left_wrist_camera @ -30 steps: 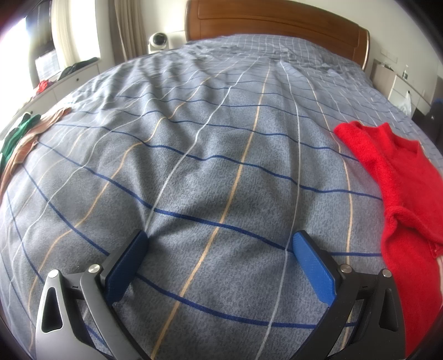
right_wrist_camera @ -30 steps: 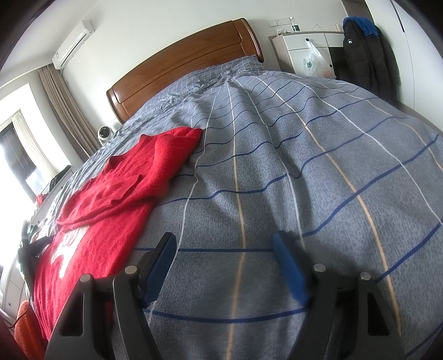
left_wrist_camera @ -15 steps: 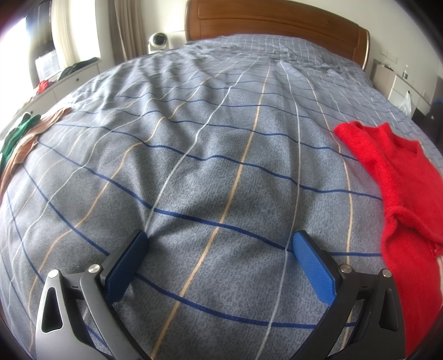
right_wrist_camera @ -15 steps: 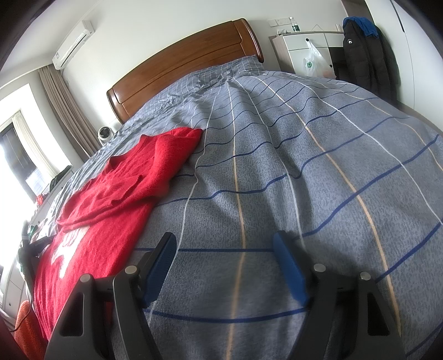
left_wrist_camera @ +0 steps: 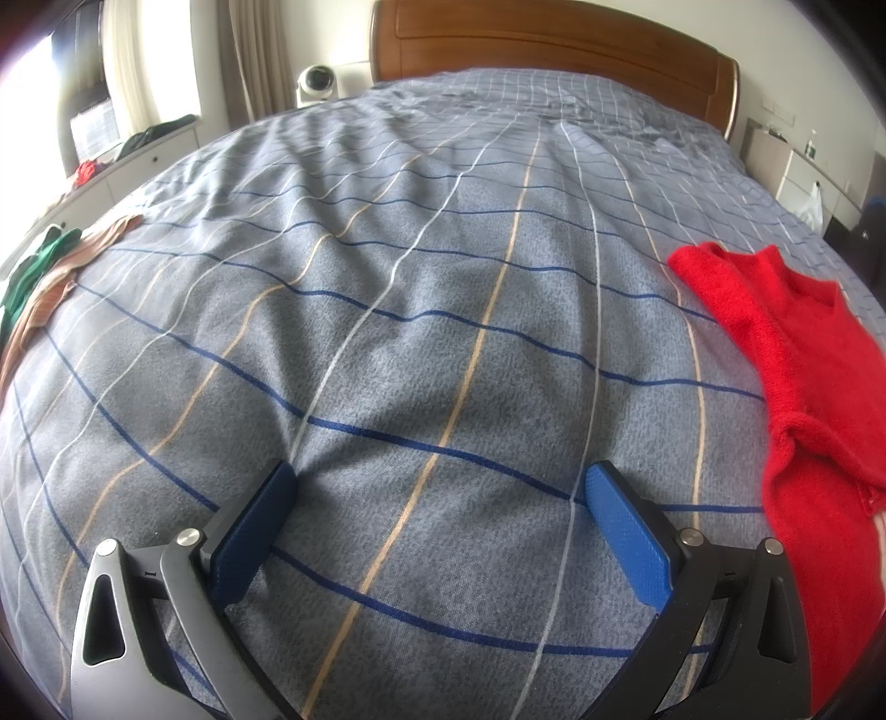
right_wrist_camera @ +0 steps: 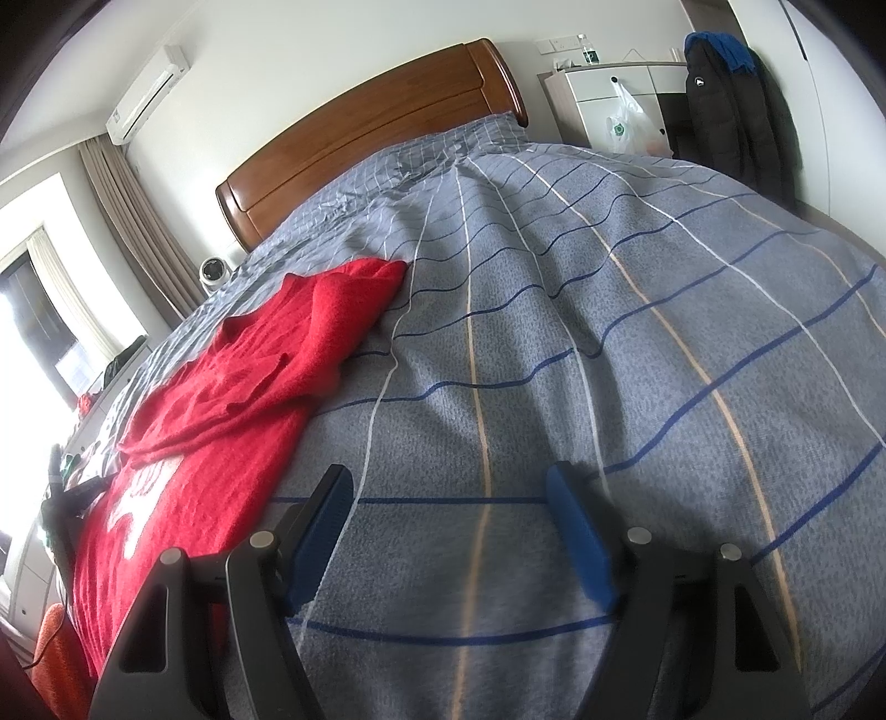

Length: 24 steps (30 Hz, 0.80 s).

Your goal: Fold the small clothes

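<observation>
Two views, L wrist first: left gripper point(left_wrist_camera: 440, 487) spread wide, nothing between the blue pads point(left_wrist_camera: 628, 531), low over grey checked bedspread point(left_wrist_camera: 443, 310).
Garment, L view: red sweater point(left_wrist_camera: 797, 387) flat on bedspread at right, apart from the fingers.
Bkgd, L view: wooden headboard point(left_wrist_camera: 554, 50) at far end; green and tan clothes point(left_wrist_camera: 39, 277) at left edge.
R wrist view: right gripper point(right_wrist_camera: 448, 498) likewise released, empty, over bedspread point(right_wrist_camera: 609, 332).
Garment, R view: red sweater point(right_wrist_camera: 232, 387) to the left, one side folded over; near left finger, contact unclear.
Bkgd, R view: headboard point(right_wrist_camera: 376, 138); dark jacket point(right_wrist_camera: 725, 105) hanging at upper right.

Home bedrm, bed point(left_wrist_camera: 443, 332), wood headboard point(right_wrist_camera: 365, 133), curtains point(right_wrist_camera: 133, 221)
</observation>
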{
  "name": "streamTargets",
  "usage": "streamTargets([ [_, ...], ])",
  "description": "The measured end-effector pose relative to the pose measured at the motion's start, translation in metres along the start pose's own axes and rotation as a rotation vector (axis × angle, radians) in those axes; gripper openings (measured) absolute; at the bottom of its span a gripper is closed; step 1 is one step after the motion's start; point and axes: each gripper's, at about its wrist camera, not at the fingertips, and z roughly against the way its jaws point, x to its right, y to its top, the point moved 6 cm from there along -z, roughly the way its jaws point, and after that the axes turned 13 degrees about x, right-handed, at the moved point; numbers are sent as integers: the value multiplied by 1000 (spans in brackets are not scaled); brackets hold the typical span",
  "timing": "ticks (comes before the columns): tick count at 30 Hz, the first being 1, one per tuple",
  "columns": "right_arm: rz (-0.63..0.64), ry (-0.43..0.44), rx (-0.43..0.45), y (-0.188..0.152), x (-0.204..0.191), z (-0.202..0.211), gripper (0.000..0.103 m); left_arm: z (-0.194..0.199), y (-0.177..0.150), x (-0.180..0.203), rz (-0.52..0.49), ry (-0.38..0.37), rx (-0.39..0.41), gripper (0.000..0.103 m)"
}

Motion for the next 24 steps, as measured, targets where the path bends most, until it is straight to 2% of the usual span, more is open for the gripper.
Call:
streamTargets([
  [24, 14, -19, -7, -2, -4, -3, 72, 0, 1, -2, -1, 4, 2, 103],
])
